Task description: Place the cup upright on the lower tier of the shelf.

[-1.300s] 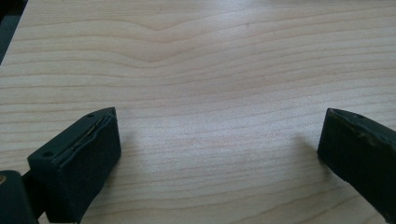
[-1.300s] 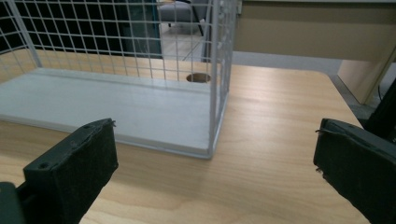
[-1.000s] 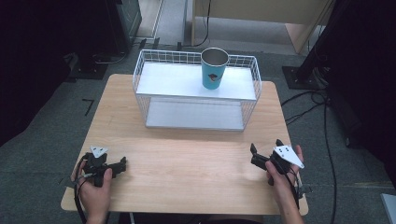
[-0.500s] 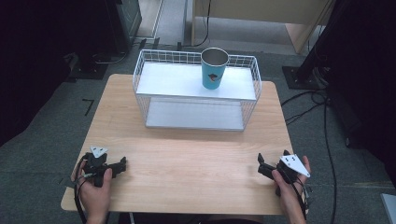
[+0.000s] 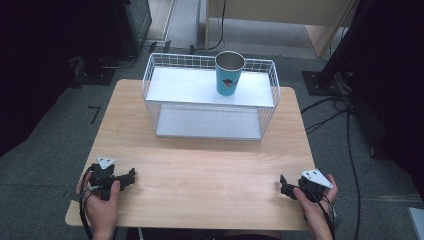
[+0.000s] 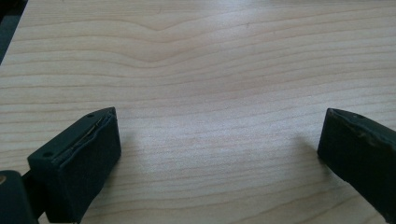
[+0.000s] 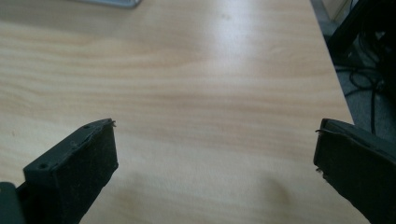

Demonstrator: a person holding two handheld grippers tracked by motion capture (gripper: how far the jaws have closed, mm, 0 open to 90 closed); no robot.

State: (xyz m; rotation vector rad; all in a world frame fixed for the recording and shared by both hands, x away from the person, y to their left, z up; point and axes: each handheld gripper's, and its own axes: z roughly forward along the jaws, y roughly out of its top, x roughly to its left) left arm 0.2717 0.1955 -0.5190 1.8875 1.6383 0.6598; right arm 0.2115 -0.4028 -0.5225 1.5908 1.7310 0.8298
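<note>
- The left gripper [image 5: 131,175] rests on the wooden table [image 5: 210,165] at its near left corner, jaws spread wide over bare wood.
- The right gripper [image 5: 283,184] sits at the near right corner, jaws likewise wide.
- Farther back on the table stands a white wire rack [image 5: 210,117].
- A teal cup [image 5: 229,73] stands upright on its upper shelf.

A cup [image 5: 229,73] stands on the rack [image 5: 210,87] at the table's [image 5: 200,165] far edge.

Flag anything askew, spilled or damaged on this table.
Nothing stands out. The cup stands upright on the wire rack's top shelf, nothing is spilled on the table, and both grippers, left and right, rest open at the near corners.
</note>
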